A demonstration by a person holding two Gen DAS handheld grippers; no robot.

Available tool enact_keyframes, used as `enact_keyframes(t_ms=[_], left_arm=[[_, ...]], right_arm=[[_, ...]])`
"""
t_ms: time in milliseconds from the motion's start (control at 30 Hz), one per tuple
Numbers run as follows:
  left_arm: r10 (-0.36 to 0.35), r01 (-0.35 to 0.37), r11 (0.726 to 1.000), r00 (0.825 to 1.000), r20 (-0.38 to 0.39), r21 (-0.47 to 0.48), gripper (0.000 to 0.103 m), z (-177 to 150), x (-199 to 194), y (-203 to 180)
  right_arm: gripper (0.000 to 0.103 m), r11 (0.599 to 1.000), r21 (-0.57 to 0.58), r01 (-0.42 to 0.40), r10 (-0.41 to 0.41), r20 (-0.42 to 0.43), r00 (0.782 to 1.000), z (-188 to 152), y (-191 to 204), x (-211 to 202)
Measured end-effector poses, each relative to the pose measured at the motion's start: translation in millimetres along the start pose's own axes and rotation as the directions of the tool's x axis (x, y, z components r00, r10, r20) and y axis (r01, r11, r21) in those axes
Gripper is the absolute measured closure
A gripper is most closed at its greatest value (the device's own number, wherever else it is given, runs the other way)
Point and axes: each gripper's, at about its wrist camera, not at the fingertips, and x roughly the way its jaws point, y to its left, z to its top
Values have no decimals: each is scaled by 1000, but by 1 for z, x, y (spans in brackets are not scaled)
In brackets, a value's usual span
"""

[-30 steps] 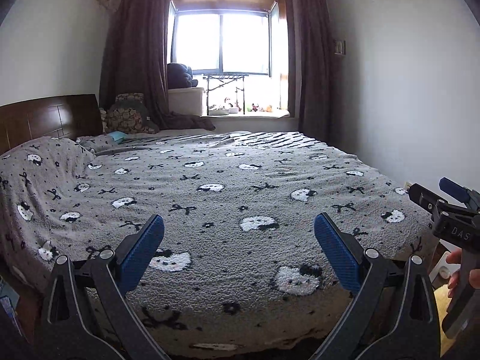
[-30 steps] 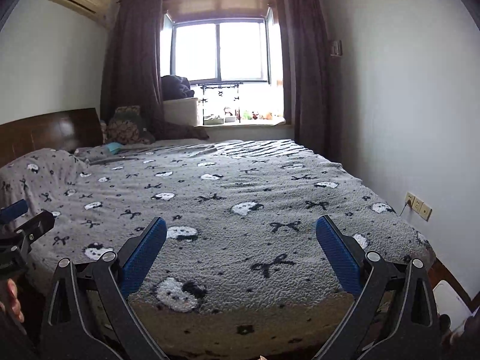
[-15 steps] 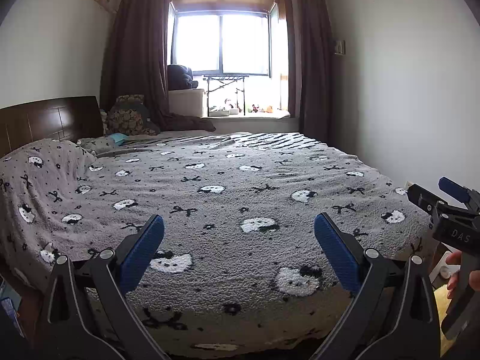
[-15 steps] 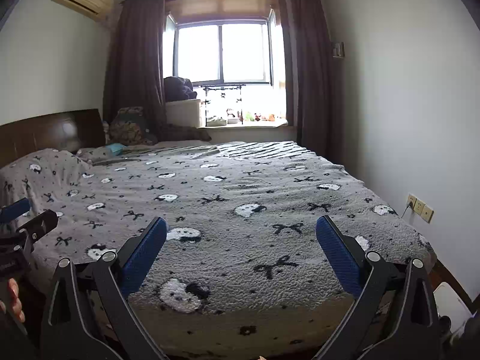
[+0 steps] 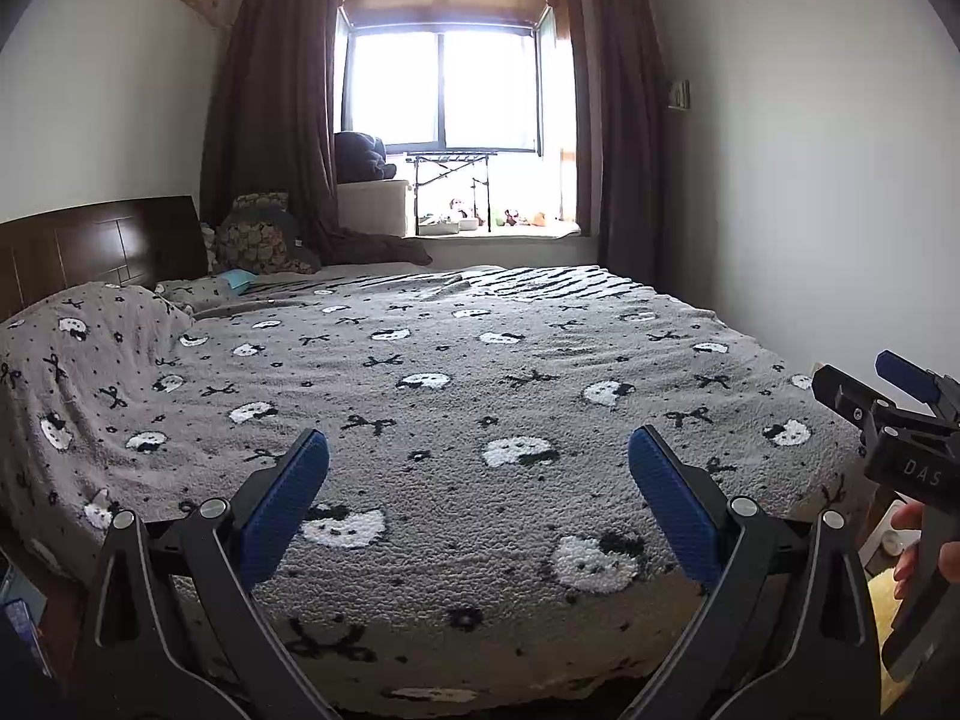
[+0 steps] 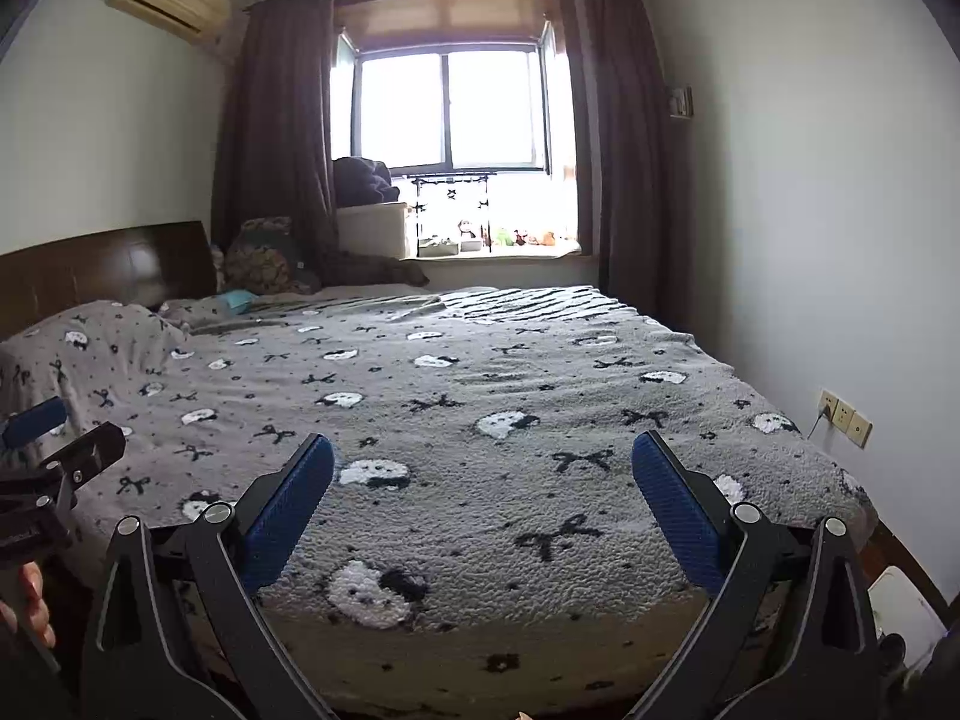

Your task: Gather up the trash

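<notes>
The task seemed to be at its very beginning. Nothing had been collected as far as the pictures showed: no trash bag and no bin were visible, and both grippers carried nothing.

The left gripper (image 5: pixel 479 480) stood at the bottom of the left wrist view, above the near edge of the bed (image 5: pixel 480 372). Its jaws were wide open, the two blue pads far from each other, and between them only the grey blanket (image 5: pixel 420 420) with cat faces and bows could be seen. It touched nothing. The right gripper (image 6: pixel 483 483) was in the same state in its own view: jaws spread wide, empty, not in contact with the blanket. Each gripper also appeared at the side of the other's view, the right one at the right edge and the left one at the left edge.

Where the trash was, I could not say with certainty. No clear piece of trash lay on the blanket. A small light-blue thing (image 5: pixel 237 281) lay at the middle left of the frame, near the patterned cushion (image 5: pixel 258 237) and the dark headboard (image 5: pixel 96 240); it was too small to tell what it was. At the lower right corner of both views some pale things stood on the floor beside the bed, also unclear.

In my judgement the whole work was left: to find the trash, to go to it, and to pick it up.
</notes>
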Motion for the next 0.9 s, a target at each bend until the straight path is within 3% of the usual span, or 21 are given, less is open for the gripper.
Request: enact_keyframes(t_ms=[900], left_arm=[[-10, 10, 1000, 1000, -17, 1, 8, -1, 1, -4]], right_arm=[[3, 1000, -7, -25, 24, -6, 1000, -1, 6, 1]])
